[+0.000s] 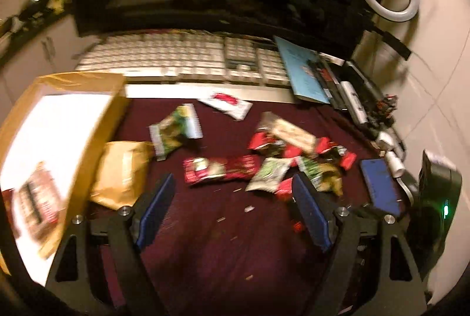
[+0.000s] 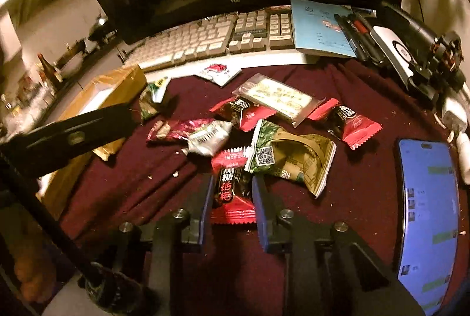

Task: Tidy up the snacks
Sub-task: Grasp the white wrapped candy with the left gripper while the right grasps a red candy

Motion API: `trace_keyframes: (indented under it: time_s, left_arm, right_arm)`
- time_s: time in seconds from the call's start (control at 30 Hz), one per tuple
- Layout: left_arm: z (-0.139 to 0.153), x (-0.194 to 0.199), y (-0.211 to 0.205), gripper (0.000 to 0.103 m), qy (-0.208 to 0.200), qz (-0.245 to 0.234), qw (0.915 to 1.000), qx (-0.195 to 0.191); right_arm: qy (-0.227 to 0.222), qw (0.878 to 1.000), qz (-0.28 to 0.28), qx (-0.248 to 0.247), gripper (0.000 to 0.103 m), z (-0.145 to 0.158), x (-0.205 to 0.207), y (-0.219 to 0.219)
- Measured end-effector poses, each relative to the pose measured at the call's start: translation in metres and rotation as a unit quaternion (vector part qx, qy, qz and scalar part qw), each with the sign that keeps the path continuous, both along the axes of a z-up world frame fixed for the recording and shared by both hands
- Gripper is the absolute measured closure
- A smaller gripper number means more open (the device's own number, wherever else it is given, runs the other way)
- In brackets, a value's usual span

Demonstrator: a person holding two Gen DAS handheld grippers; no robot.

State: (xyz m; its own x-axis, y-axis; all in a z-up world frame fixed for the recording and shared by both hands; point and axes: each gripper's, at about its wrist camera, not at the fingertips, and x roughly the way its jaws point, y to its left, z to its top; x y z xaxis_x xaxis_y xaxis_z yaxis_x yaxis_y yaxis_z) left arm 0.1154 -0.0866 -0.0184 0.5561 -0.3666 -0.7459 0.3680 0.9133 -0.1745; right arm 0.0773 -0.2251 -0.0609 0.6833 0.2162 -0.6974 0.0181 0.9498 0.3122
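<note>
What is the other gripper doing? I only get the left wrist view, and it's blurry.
Observer: The right gripper is closed on a red snack packet lying on the maroon cloth.
Operator: Is anything touching that packet?
Observer: Yes, a green-gold packet meets its far corner, with a QR code facing up.
Operator: Is the phone switched on?
Observer: The phone is lit and shows a chat with green bubbles.
</note>
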Motion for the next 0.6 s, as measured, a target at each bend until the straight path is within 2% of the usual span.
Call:
trace_keyframes:
  time_s: [0.03,0.13,0.2,0.3,0.37,0.43,0.6]
  left_arm:
    - [-0.001,0.003,-0.004,0.023,0.007,-0.008,0.9999,-0.007]
    - [-0.011,0.017,-0.023,0.035,0.035,-0.035,0.9986,-0.017]
    - [-0.025,0.027,-0.034,0.050,0.063,-0.048,0.9967,-0.016]
    - [-0.041,0.034,-0.043,0.057,0.097,-0.051,0.9938,-0.021]
    - [-0.044,0.033,-0.046,0.060,0.100,-0.054,0.9933,-0.021]
    - [-0.047,0.033,-0.048,0.071,0.101,-0.052,0.9935,-0.012]
    - [-0.050,0.027,-0.043,0.076,0.096,-0.041,0.9941,-0.029]
  right_arm:
    - [-0.002,1.000,-0.003,0.006,0.079,0.001,-0.001,-0.002]
    - [-0.004,0.999,-0.016,0.029,0.079,0.002,-0.005,-0.010]
    - [0.006,0.999,-0.016,0.032,0.079,-0.001,-0.006,-0.011]
    - [0.005,0.999,-0.018,0.027,0.079,-0.002,-0.010,-0.009]
    - [0.005,1.000,-0.018,0.022,0.079,-0.002,-0.008,-0.008]
    - [0.006,1.000,-0.017,0.025,0.079,-0.002,-0.007,-0.008]
    - [0.007,1.000,-0.009,0.022,0.079,-0.002,-0.007,-0.006]
